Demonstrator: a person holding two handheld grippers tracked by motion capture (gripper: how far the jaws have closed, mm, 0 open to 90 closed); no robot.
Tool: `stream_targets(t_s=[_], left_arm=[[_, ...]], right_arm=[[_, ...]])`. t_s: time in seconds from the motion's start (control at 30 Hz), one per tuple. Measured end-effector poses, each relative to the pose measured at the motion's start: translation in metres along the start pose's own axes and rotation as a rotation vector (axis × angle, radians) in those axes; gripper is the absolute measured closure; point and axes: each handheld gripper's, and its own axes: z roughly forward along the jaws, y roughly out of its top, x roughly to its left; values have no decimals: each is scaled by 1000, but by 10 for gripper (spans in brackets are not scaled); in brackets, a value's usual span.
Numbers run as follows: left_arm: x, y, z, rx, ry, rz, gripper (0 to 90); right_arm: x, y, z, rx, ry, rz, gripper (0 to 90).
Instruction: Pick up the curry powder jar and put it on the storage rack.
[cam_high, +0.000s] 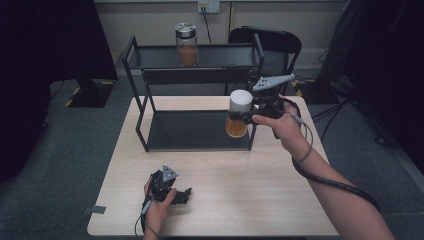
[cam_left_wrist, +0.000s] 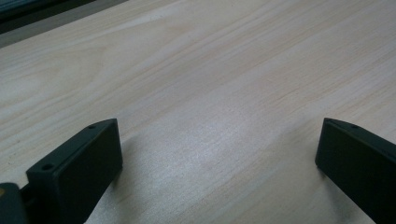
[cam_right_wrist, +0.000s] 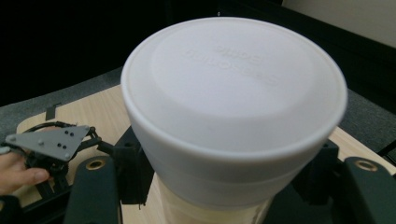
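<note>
My right gripper (cam_high: 246, 116) is shut on a jar (cam_high: 238, 114) with a wide white lid and amber contents, held in the air at the right front corner of the black two-level rack (cam_high: 145, 107). In the right gripper view the white lid (cam_right_wrist: 233, 88) looms large between the jaws, which clamp the jar just under it. A second jar (cam_high: 187, 44) with a metal lid and brown contents stands on the rack's top shelf. My left gripper (cam_high: 186, 192) rests low on the table near its front edge, jaws wide open with bare wood between the fingers (cam_left_wrist: 77, 170).
The rack's lower shelf (cam_high: 190, 131) is bare and dark. A black chair (cam_high: 272, 42) stands behind the table. The wooden table (cam_high: 250, 195) stretches wide in front of the rack. A cable (cam_high: 330, 182) trails along the right forearm.
</note>
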Motion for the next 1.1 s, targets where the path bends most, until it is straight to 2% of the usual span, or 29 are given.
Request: stream_targets(t_s=[0.23,0.3,0.7,1.1], left_arm=[[0,0,0,0,0,-1,0],[0,0,0,0,0,0,0],[0,0,0,-1,0,-1,0],[0,0,0,-1,0,-2,0]], right_arm=[[-3,26,4,-15,3,1,349],[-4,36,4,-25,-7,2,350],[-9,71,-3,-62,-46,3,350],[-8,102,-4,-50,-66,-11,350]])
